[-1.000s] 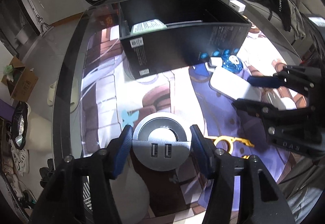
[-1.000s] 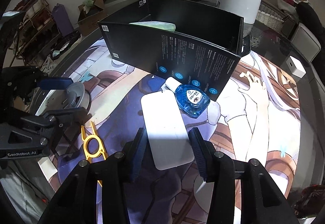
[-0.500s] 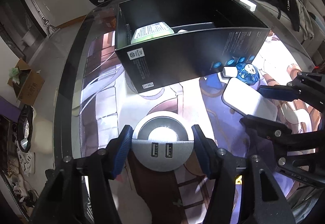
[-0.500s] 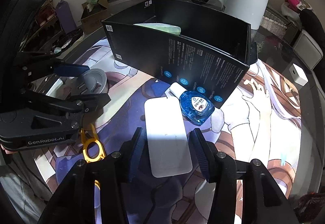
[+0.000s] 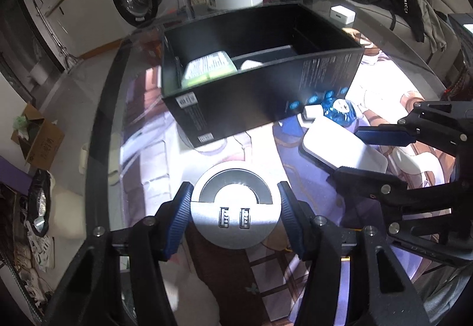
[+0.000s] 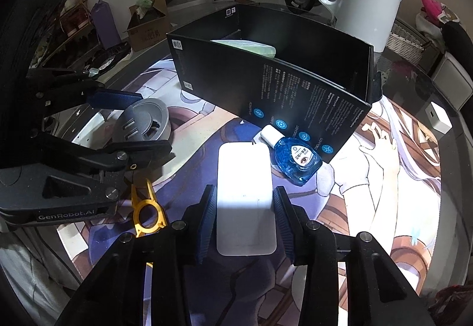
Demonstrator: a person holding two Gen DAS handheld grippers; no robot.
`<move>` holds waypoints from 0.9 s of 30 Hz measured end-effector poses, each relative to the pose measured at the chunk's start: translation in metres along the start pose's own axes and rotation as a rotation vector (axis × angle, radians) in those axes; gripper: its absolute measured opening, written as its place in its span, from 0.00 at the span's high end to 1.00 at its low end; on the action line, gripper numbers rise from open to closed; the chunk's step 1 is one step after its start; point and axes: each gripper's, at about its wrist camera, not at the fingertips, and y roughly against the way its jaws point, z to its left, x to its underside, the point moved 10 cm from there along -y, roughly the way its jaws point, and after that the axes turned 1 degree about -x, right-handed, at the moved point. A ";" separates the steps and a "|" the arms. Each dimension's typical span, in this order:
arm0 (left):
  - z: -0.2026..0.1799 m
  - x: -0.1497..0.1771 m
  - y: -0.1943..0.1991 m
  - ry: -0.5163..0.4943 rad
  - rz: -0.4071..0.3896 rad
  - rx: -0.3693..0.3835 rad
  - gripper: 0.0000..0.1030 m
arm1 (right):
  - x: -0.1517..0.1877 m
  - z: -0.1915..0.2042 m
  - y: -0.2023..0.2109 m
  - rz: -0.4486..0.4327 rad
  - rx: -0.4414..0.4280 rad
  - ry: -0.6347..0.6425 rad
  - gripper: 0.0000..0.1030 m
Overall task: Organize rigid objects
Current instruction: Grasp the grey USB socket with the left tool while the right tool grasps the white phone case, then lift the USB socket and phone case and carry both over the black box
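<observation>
While a green pack already lies in the far black box, I have my left gripper flanking the silver hub, grip unclear, and my right gripper closing around the near white slab, blue bottle and yellow tool left out.

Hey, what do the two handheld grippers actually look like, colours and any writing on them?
Both are matte black frames with silver bolts and ribbed blue pads on two fingers. The left gripper carries white "GenRobot.AI" lettering on its side. The right gripper looks the same; its lettering is unreadable.
</observation>
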 end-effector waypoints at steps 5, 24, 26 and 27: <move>0.005 -0.012 0.020 0.036 -0.071 0.022 0.45 | -0.008 0.004 0.014 -0.051 -0.019 -0.006 0.62; 0.025 -0.061 0.140 0.083 -0.588 -0.047 0.45 | -0.067 0.005 0.148 -0.586 0.027 -0.028 0.62; 0.029 -0.061 0.153 0.107 -0.644 -0.049 0.45 | -0.068 0.008 0.163 -0.643 0.030 -0.027 0.62; 0.030 -0.062 0.157 0.116 -0.665 -0.049 0.45 | -0.069 0.010 0.172 -0.672 0.035 -0.030 0.62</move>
